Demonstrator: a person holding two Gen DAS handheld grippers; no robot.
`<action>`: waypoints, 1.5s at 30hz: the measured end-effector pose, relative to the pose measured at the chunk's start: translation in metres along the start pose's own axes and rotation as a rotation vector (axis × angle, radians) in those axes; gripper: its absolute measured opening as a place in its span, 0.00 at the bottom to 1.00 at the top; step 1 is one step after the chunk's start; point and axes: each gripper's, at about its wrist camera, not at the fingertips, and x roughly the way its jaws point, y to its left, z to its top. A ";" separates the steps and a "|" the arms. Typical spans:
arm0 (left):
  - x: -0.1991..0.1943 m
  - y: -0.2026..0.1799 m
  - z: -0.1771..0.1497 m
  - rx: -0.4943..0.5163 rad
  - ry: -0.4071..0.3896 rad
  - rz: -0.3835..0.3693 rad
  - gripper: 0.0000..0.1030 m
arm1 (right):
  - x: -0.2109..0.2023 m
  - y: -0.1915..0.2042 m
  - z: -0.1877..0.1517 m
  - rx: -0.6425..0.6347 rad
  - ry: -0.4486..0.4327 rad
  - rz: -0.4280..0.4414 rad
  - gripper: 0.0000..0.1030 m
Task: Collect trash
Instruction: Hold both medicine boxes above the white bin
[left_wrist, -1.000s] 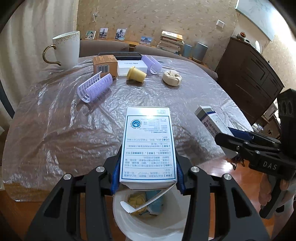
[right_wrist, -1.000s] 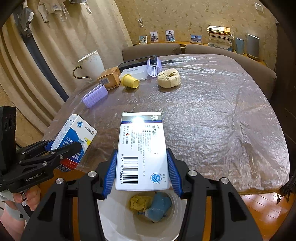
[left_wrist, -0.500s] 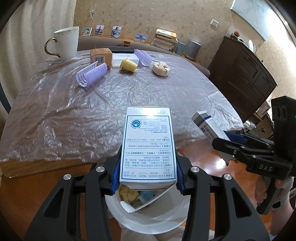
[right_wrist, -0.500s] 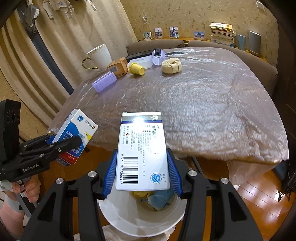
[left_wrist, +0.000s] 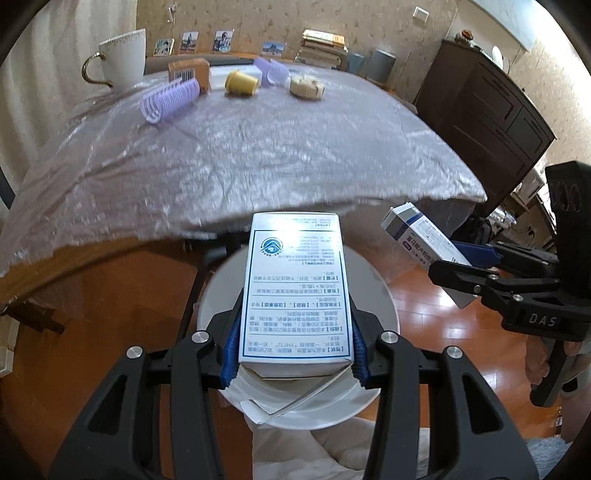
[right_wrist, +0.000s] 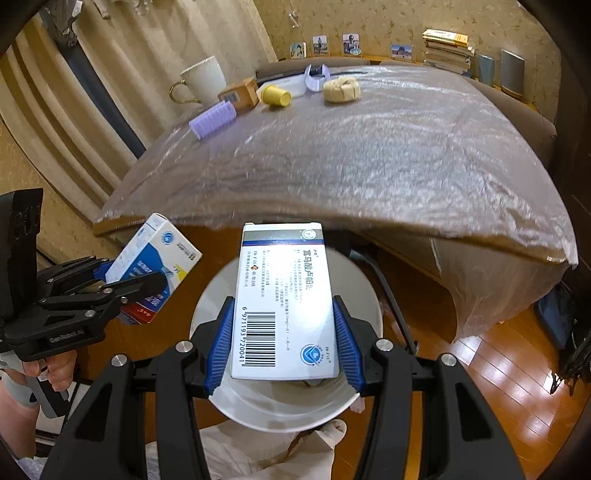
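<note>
The left gripper (left_wrist: 295, 354) is clamped on a white box with blue print (left_wrist: 295, 291). Its blue pads press on both long sides of the box, so the box cannot slip. The right gripper (right_wrist: 282, 347) is squeezing a second box, the white box with a barcode (right_wrist: 284, 306), the same way.

Both boxes hang right over the white bin (left_wrist: 380, 291). In the left wrist view the bin's rim shows around the box from 9 o'clock down to 3 o'clock. In the right wrist view the white bin (right_wrist: 207, 306) sits under the barcode box too. The boxes are held there, I think, so that they can drop straight in when the jaws let go. Each gripper tips its box downward, which should help it slide off.

Both boxes are trash for this job, and they are not in the bin yet. The boxes cover most of the bin's inside, so I cannot tell what is in it.

The table (left_wrist: 258, 155) is at 12 o'clock, covered with crinkly clear plastic. Far back on it sit a white mug (left_wrist: 123, 55), a purple hair roller (left_wrist: 170, 99), a brown carton (left_wrist: 188, 74), a small yellow cup (left_wrist: 240, 83) and a tan round thing (left_wrist: 306, 86). I think some of these wait there because they get picked up later.

A hand (right_wrist: 55, 369) holds the left gripper's handle at 8 o'clock in the right wrist view.
</note>
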 end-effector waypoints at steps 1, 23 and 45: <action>0.003 -0.001 -0.004 -0.002 0.009 0.000 0.46 | 0.001 0.001 -0.002 -0.003 0.005 -0.002 0.49; 0.066 0.004 -0.038 -0.014 0.155 0.052 0.46 | 0.063 0.001 -0.033 -0.014 0.138 -0.067 0.49; 0.107 0.010 -0.033 0.001 0.232 0.107 0.46 | 0.113 -0.010 -0.023 0.018 0.185 -0.109 0.49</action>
